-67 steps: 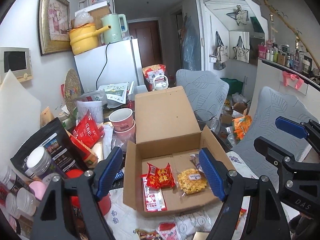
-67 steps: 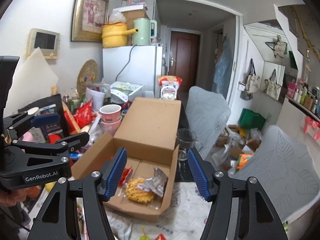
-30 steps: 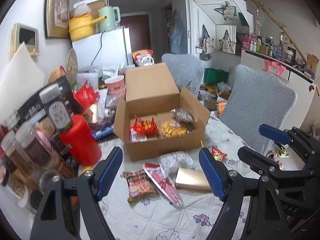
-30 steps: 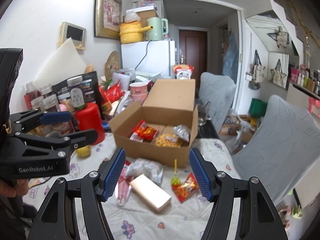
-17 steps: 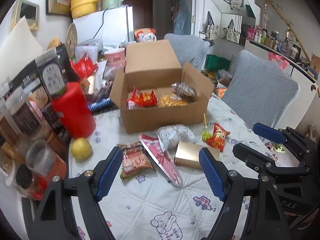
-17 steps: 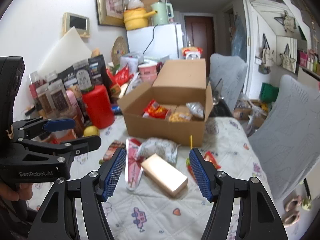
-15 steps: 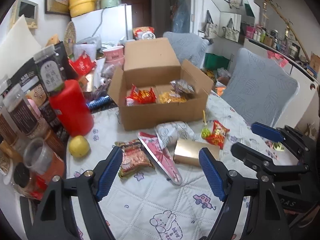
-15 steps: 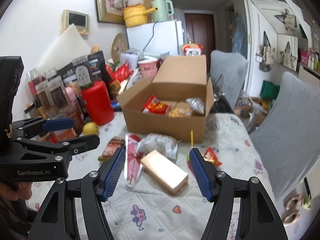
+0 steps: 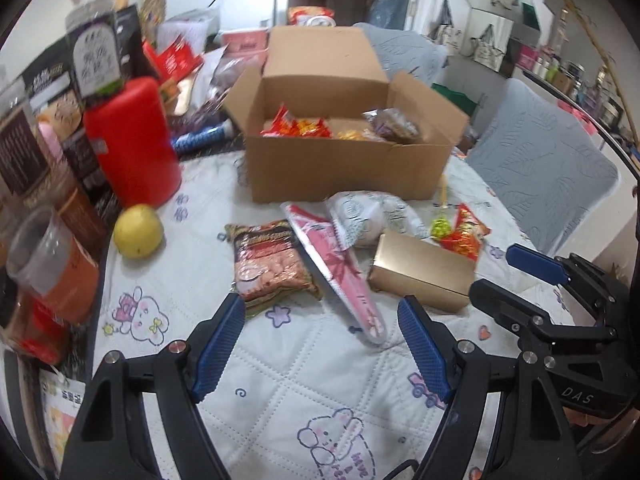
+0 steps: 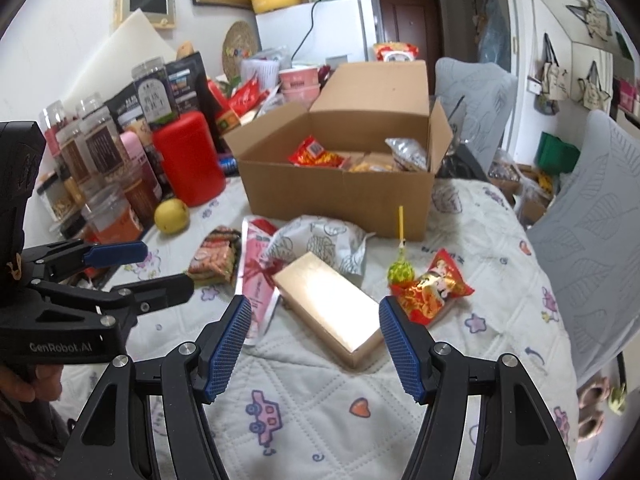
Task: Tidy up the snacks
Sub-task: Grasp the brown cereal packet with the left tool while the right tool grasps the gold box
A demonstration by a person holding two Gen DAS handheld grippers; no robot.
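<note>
— How far are we?
— A few packets sit in the cardboard box [image 10: 340, 196]; the gold box [image 10: 332, 304], lollipop [image 10: 401, 270] and others lie on the counter [image 10: 320, 420].
— Our grippers?
— Left gripper [image 9: 320, 344] and right gripper [image 10: 314, 344] both wide, empty.

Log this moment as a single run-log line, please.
left gripper: open, empty | right gripper: open, over gold box | cardboard box: open, some snacks inside | pink packet: on table
</note>
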